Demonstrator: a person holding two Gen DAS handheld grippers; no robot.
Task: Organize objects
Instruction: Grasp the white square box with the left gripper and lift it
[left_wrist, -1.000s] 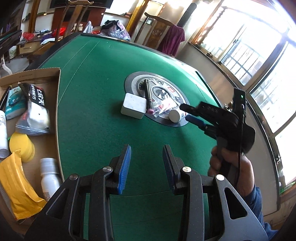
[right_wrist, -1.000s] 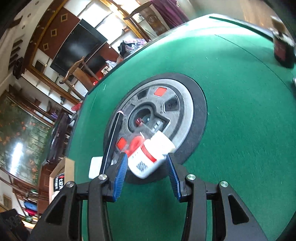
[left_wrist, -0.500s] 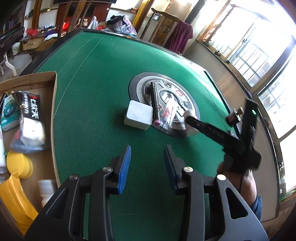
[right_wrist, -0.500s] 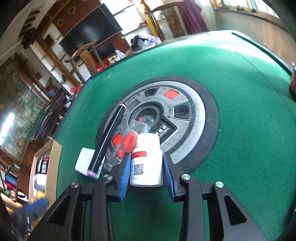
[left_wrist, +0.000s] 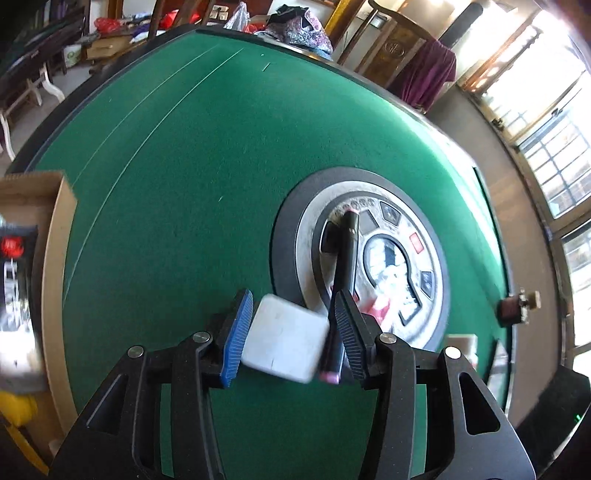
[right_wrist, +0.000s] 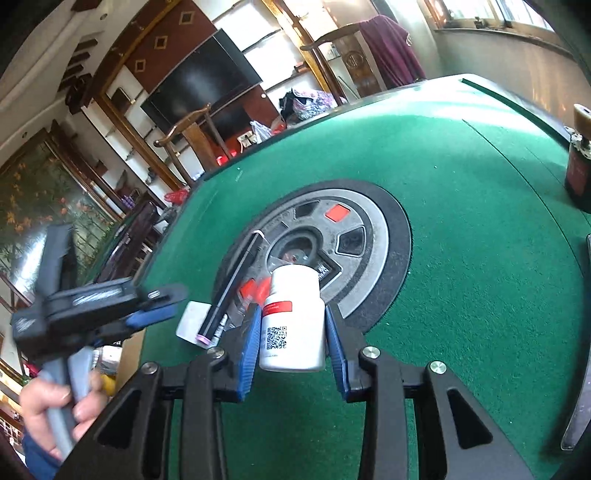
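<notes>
My left gripper (left_wrist: 291, 332) is open around a white square block (left_wrist: 284, 341) on the green felt, with a black pen (left_wrist: 345, 266) lying against its right finger. My right gripper (right_wrist: 291, 341) is shut on a white pill bottle (right_wrist: 291, 317) with a red band and QR label, held above the table. In the right wrist view the left gripper (right_wrist: 159, 306) reaches toward the white block (right_wrist: 194, 321) and the pen (right_wrist: 231, 286). A small clear packet with red contents (right_wrist: 253, 290) lies on the round centre panel (right_wrist: 373, 225).
A cardboard box (left_wrist: 55, 236) with packets and a yellow item sits at the table's left edge. A dark small bottle (right_wrist: 578, 166) stands at the right side of the table. Chairs, a TV and windows surround the table.
My left gripper has moved forward until its fingers straddle the white block. My right gripper closed on the pill bottle and lifted it off the centre panel.
</notes>
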